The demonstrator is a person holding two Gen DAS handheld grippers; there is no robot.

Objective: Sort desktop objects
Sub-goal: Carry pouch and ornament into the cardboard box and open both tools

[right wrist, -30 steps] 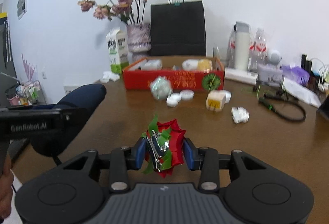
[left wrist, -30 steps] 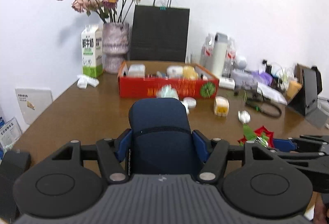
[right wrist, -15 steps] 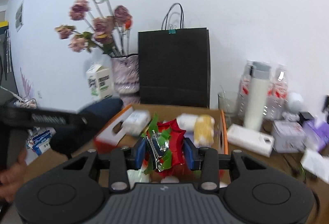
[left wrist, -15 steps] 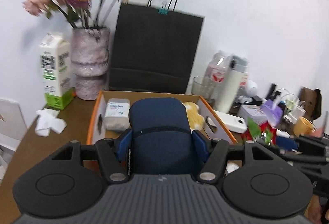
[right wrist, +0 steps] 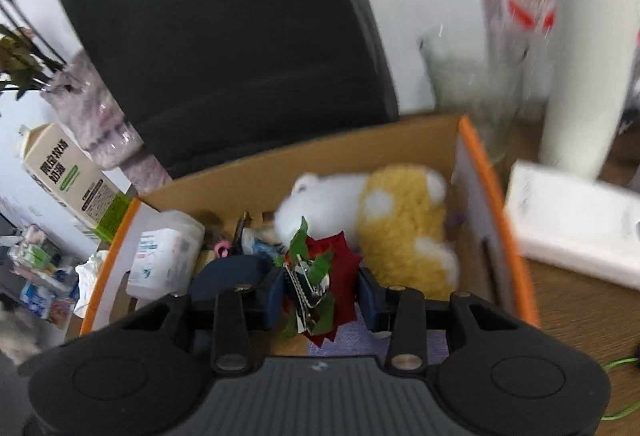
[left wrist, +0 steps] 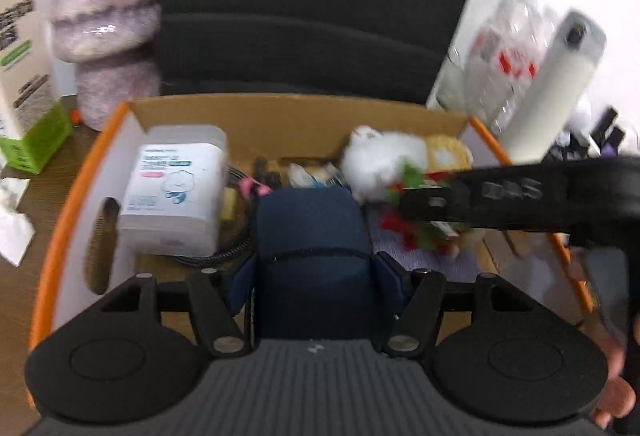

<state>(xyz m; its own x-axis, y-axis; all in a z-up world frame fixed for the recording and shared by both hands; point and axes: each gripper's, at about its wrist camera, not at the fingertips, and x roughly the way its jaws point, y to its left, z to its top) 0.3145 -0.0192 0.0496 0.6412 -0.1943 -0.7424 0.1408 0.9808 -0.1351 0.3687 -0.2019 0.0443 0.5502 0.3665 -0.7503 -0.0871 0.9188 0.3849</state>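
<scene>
Both grippers have travelled from the bare tabletop to above the orange-rimmed box [left wrist: 80,171]. From the left wrist, the left gripper [left wrist: 314,272] clamps a navy pouch [left wrist: 312,236] over the box, beside a wipes pack [left wrist: 172,191]. From the right wrist, the right gripper [right wrist: 322,294] pinches a red flower clip [right wrist: 320,276] above the box interior, near a yellow-and-white plush toy [right wrist: 400,220].

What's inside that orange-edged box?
The box holds a white plush, yellow plush, wipes pack and cables; held items hide its front floor.
</scene>
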